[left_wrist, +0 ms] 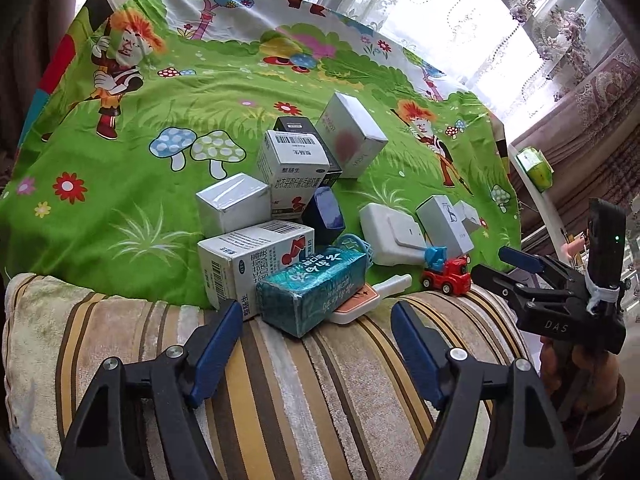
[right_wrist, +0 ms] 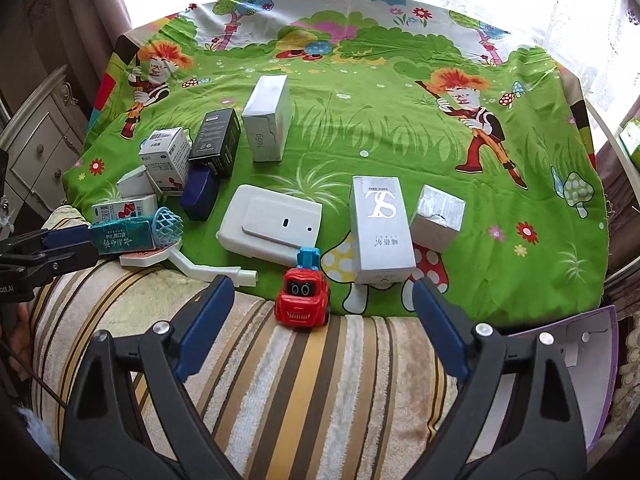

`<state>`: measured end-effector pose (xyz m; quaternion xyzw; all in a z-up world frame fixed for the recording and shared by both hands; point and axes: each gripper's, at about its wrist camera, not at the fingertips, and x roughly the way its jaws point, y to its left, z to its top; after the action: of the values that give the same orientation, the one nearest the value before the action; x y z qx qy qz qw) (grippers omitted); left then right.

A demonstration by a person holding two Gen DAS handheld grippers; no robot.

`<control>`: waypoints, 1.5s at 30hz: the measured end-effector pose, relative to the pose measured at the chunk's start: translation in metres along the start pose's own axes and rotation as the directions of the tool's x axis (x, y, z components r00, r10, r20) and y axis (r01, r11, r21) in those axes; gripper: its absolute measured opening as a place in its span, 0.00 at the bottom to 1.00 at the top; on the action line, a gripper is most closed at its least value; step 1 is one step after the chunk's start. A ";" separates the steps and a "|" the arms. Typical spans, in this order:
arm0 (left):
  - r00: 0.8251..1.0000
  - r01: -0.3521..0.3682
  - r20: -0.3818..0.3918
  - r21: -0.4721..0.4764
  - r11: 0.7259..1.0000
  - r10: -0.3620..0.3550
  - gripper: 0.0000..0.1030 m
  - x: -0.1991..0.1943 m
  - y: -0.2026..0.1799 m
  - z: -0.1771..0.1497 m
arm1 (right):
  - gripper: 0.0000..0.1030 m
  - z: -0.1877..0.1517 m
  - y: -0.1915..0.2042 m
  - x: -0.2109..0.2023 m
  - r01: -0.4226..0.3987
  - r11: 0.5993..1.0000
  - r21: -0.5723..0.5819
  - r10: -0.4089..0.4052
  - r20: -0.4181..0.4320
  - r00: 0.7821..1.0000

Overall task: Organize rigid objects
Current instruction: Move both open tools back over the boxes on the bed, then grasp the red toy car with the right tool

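Note:
A clutter of rigid objects lies on a green cartoon cloth (left_wrist: 120, 168). In the left wrist view a teal box (left_wrist: 314, 292) lies just ahead of my open, empty left gripper (left_wrist: 316, 320), with white medicine boxes (left_wrist: 252, 264) behind it. A red toy truck (right_wrist: 304, 300) sits just ahead of my open, empty right gripper (right_wrist: 320, 292); it also shows in the left wrist view (left_wrist: 446, 272). A white flat device (right_wrist: 272, 226), a silver "TS" box (right_wrist: 380, 228) and a small silver box (right_wrist: 438, 216) lie beyond the truck.
A striped cushion (right_wrist: 300, 380) runs along the near edge under both grippers. A black box (right_wrist: 216, 142), a tall white box (right_wrist: 268, 120) and a dark blue box (right_wrist: 200, 196) lie further back. A white plastic tube (right_wrist: 212, 270) sticks out at the cloth's edge. Curtained windows stand behind.

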<state>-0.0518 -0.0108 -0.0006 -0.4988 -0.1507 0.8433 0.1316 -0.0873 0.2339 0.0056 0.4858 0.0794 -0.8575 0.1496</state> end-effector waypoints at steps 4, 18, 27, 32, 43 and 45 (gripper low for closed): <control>1.000 0.003 -0.009 -0.007 1.000 -0.003 0.75 0.004 0.002 -0.001 | 0.85 0.005 0.004 0.013 -0.006 1.000 -0.011 0.006 -0.028 1.000; 1.000 0.023 0.002 -0.020 1.000 -0.023 0.75 0.005 0.006 -0.001 | 0.59 0.023 0.008 0.047 0.004 0.999 -0.036 -0.008 -0.103 0.995; 0.999 0.037 0.006 -0.027 0.999 -0.036 0.75 0.006 0.009 0.000 | 0.39 0.026 0.020 0.046 -0.016 0.996 -0.092 0.006 -0.109 0.994; 0.999 0.042 0.008 -0.030 0.999 -0.042 0.75 0.006 0.010 0.000 | 0.34 0.025 0.016 0.053 -0.024 0.997 -0.068 0.014 -0.139 0.990; 0.999 0.047 0.011 -0.032 0.998 -0.047 0.75 0.005 0.010 -0.001 | 0.20 0.025 0.009 0.056 -0.044 0.998 -0.041 0.037 -0.147 0.988; 0.999 0.048 0.012 -0.031 0.998 -0.048 0.75 0.005 0.009 -0.001 | 0.20 0.024 0.007 0.051 -0.052 0.998 -0.027 0.048 -0.127 0.991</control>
<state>-0.0543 -0.0172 -0.0086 -0.4923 -0.1766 0.8402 0.1430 -0.1294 0.2116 -0.0254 0.5384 0.0897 -0.8199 0.1730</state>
